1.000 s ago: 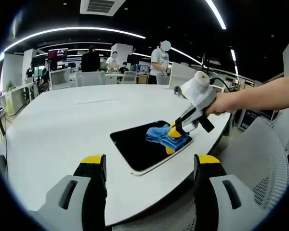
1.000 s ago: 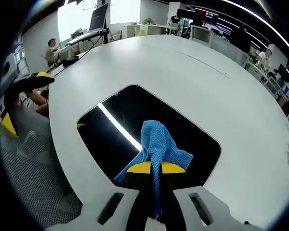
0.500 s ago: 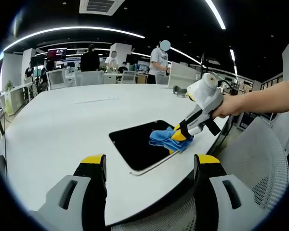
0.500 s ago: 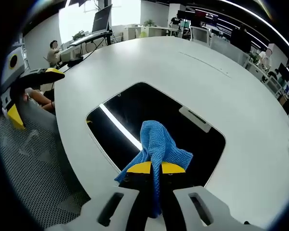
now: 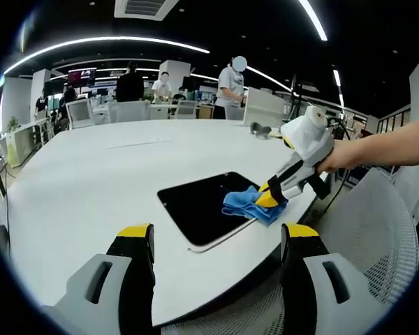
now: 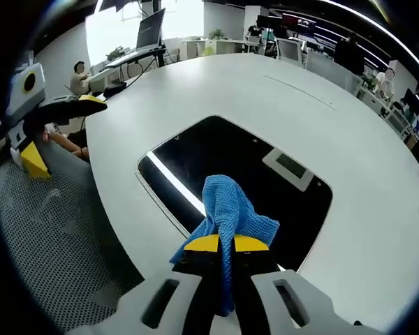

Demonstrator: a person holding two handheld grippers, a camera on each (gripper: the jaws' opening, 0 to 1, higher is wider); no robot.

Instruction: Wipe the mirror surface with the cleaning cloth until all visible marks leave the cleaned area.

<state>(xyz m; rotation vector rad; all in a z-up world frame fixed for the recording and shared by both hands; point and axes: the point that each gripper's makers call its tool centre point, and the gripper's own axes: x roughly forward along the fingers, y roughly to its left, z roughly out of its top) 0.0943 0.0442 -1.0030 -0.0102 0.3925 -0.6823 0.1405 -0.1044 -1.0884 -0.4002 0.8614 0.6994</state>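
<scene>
Two hand-held grippers are in my hands. My right hand-held gripper [image 6: 220, 243] has its jaws closed tight on the blue cloth [image 6: 230, 209], which bunches up past the yellow tips and rests on the dark mirror [image 6: 230, 157]. In the left gripper view the cloth [image 5: 250, 204] sits at the mirror's [image 5: 199, 206] 3 o'clock edge, partly over the rim, with my right hand-held gripper [image 5: 274, 195] pressed into it. The mirror lies flat on the white bench [image 5: 91, 181], close to its near edge. My left hand-held gripper [image 5: 218, 241] hangs back at 6 o'clock, jaws spread wide and holding nothing, well apart from the mirror. Mesh chairs [image 5: 377, 223] stand beside the bench.
</scene>
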